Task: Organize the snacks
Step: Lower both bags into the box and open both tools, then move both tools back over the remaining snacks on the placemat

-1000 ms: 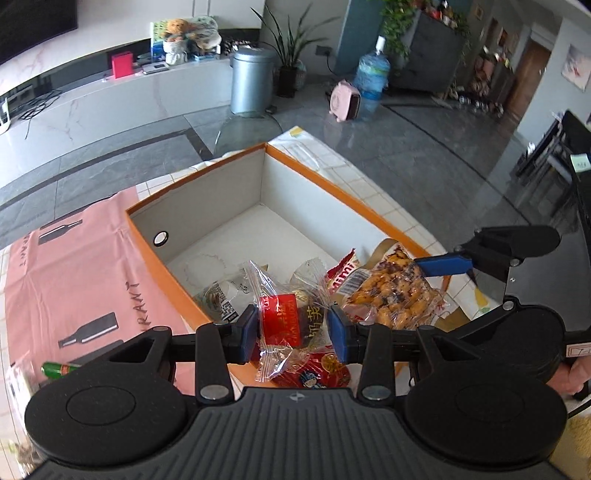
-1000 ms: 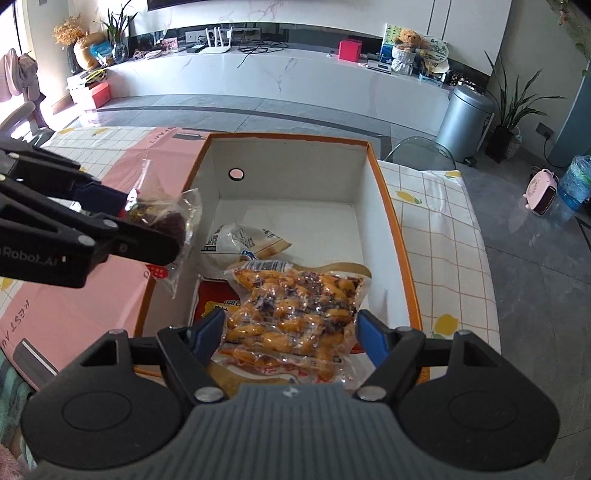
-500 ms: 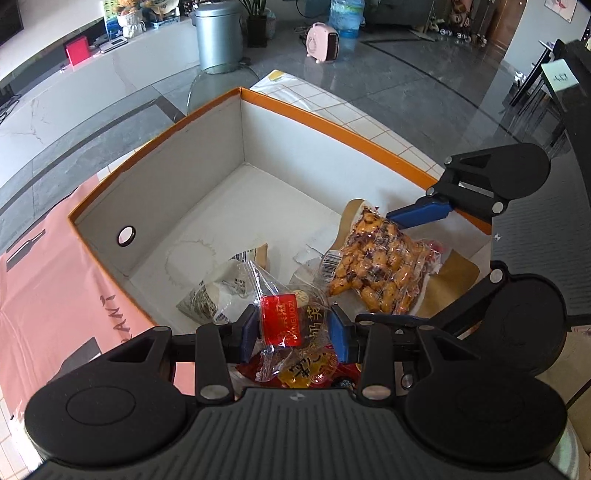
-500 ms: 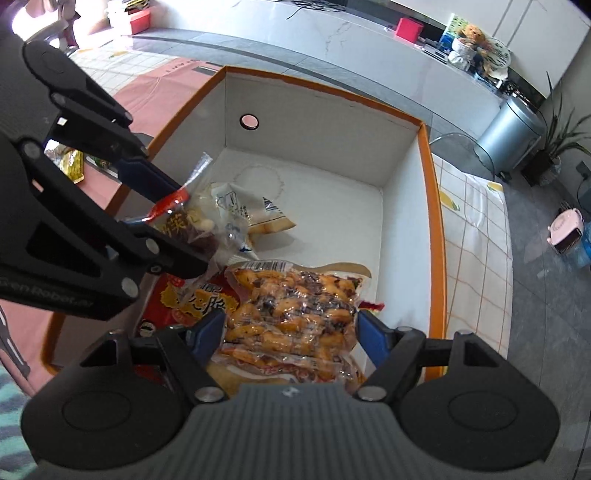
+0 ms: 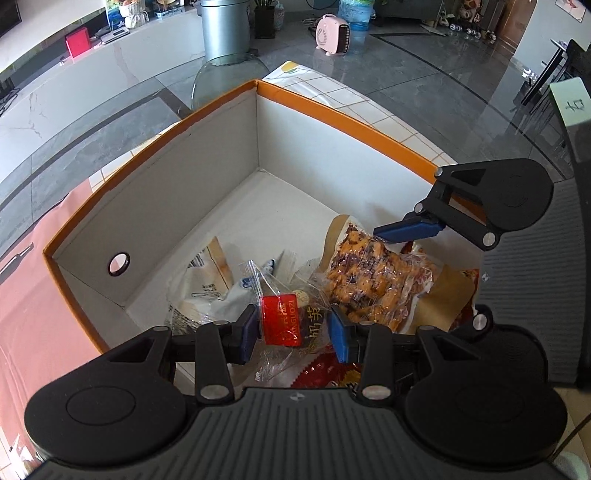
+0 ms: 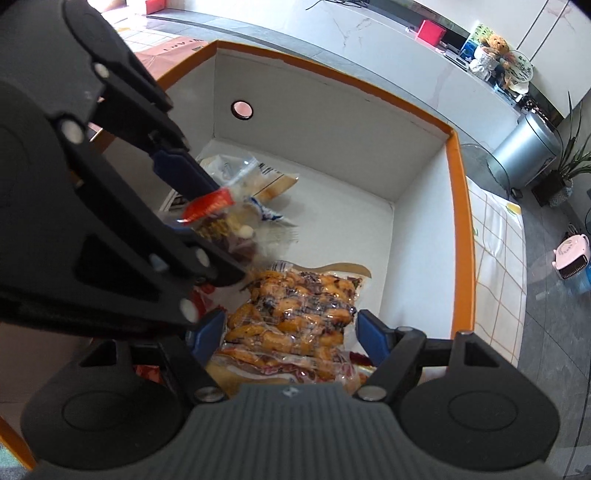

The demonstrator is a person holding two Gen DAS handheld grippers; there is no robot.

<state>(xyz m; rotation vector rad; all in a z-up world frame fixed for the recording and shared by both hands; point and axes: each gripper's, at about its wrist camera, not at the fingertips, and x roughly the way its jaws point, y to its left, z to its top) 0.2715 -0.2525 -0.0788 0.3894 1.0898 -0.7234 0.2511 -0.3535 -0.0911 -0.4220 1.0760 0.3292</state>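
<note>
An orange-rimmed white box [image 5: 343, 118] [image 6: 460, 177] holds several snack packs. My left gripper [image 5: 293, 332] is shut on a clear bag with a red label [image 5: 280, 325], low inside the box; the bag also shows in the right wrist view [image 6: 218, 206]. My right gripper [image 6: 288, 336] is shut on a clear pack of orange-brown snacks [image 6: 291, 314], held low over the box floor; the pack shows in the left wrist view [image 5: 373, 284]. A white-and-tan bag [image 5: 210, 291] lies on the box floor. A red packet [image 5: 325, 373] lies under my left gripper.
The box stands on a table with a pink cloth [image 5: 29, 288] on the left and a checked cloth [image 6: 498, 236] on the right. A silver bin [image 5: 223, 29], a pink heater [image 5: 334, 33] and a marble counter [image 5: 74, 74] stand beyond.
Both grippers have moved forward and down into the box with their packs. The two grippers are now closer together over the near part of the box.
</note>
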